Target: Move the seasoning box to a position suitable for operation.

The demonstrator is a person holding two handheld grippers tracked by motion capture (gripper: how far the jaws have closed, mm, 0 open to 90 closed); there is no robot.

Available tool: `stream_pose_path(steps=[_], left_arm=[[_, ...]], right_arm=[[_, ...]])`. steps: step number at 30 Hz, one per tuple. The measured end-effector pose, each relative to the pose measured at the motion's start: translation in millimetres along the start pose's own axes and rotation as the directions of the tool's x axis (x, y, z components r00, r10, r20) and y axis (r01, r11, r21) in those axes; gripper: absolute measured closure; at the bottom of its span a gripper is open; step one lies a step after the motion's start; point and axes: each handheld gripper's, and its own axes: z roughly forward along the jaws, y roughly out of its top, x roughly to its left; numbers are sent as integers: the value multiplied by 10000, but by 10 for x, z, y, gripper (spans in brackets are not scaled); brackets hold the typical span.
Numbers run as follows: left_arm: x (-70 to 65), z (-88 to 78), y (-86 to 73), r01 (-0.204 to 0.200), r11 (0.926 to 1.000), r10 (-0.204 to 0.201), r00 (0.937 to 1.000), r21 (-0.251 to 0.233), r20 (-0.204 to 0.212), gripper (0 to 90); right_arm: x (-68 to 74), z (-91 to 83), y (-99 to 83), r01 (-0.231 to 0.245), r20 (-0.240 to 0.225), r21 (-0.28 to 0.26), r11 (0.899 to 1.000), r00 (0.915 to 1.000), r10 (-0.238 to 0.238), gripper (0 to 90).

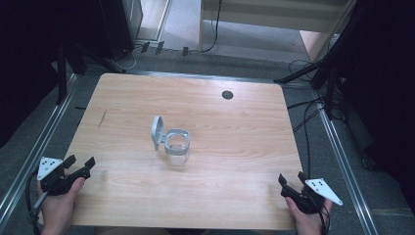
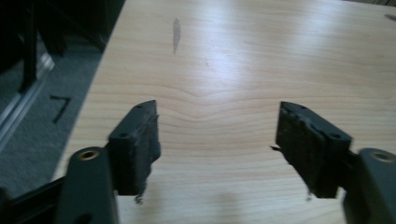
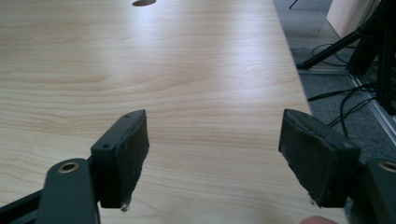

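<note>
A clear glass jar with a grey rim stands near the middle of the wooden table, its grey hinged lid flipped up at its left side. My left gripper rests at the table's front left corner, held by a hand, jaws wide apart with nothing between them. In the left gripper view the left gripper looks over bare wood. My right gripper sits at the front right corner, also open and empty. Bare tabletop lies ahead of the right gripper in its own view.
A dark round hole sits in the tabletop near the far edge. A dark streak marks the wood at the left. Cables and stand legs lie on the grey floor to the right, metal rails along both sides.
</note>
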Motion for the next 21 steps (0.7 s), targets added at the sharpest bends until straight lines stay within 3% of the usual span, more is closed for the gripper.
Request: stream_pose_path(steps=[2,3,4,6,9,11,13,15,16,18,19,21], left_arm=[[-103,-5,40,119,9999,-116,9997,-110,224,450],[-103,-5,40,119,9999,-116,9997,-110,224,550],[-212,16,82,-6,9999,17,9975,-147,710,642],[-374,69,123,-364,9993,368,9929,-61,1131,729],[-515,118,136,-590,9982,573,9874,71,1478,797],[-648,168,143,-830,9963,773,9788,222,1895,849],[-762,211,154,-951,9950,853,9690,314,2320,890],[-922,273,183,-1174,9920,993,9522,459,2890,900],[-922,273,183,-1174,9920,993,9522,459,2890,900],[-1046,312,206,-1306,9901,1073,9398,509,3246,900],[-1088,327,213,-1357,9893,1103,9355,533,3356,900],[-1200,372,229,-1519,9863,1192,9264,647,3571,900]], right_arm=[[119,43,46,320,-127,35,9995,9994,-320,428],[119,43,46,320,-127,35,9995,9994,-320,428],[212,83,130,42,-1192,-172,9998,9929,-62,622],[300,135,207,-80,-1911,-158,9998,9816,48,650],[431,199,280,15,-2075,-163,9999,9782,-49,697],[557,274,348,-233,-2193,-271,9994,9755,168,784],[689,382,429,-298,-2895,-204,9993,9569,227,883],[933,566,532,15,-3393,-233,9997,9406,-93,900],[933,566,532,15,-3393,-233,9997,9406,-93,900],[1115,698,597,234,-3709,-195,9995,9282,-290,900],[1231,785,638,373,-3940,-214,9991,9181,-428,900],[1396,895,698,452,-4135,-181,9988,9092,-487,900]])
